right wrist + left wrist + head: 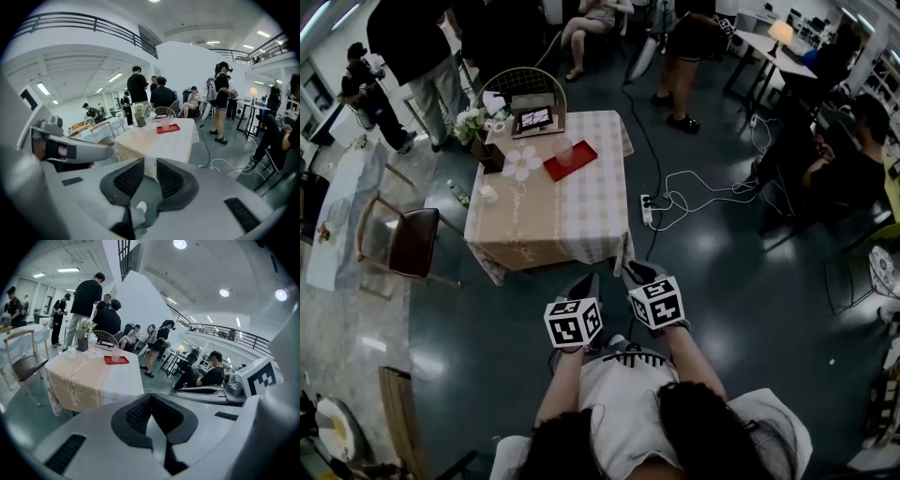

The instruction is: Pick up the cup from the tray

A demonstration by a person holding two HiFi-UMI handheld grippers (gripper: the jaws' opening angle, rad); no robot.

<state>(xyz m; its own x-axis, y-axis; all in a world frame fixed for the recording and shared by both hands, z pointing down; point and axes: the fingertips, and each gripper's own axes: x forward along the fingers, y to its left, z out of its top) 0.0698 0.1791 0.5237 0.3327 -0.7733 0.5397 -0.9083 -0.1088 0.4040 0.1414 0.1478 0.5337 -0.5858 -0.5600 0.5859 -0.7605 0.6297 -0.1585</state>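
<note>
A translucent cup (563, 151) stands upright on a red tray (581, 161) at the far side of the cloth-covered table (572, 220). Both grippers are held close to the person's chest, well short of the table and above the dark floor. The left gripper (584, 281) is shut with nothing in it, its pads meeting at the tip (151, 397). The right gripper (637, 273) is shut to a thin slit (150, 161), also with nothing in it. Each gripper view shows the cup (116, 354) (165, 123) on the tray (123, 361) (172, 128) far ahead.
On the table are a vase of flowers (478, 131), a tablet (534, 118), a white flower-shaped mat (522, 161) and a small cup (488, 193). A brown chair (411, 242) stands to its left. A power strip with cables (648, 208) lies to its right. Several people stand and sit around.
</note>
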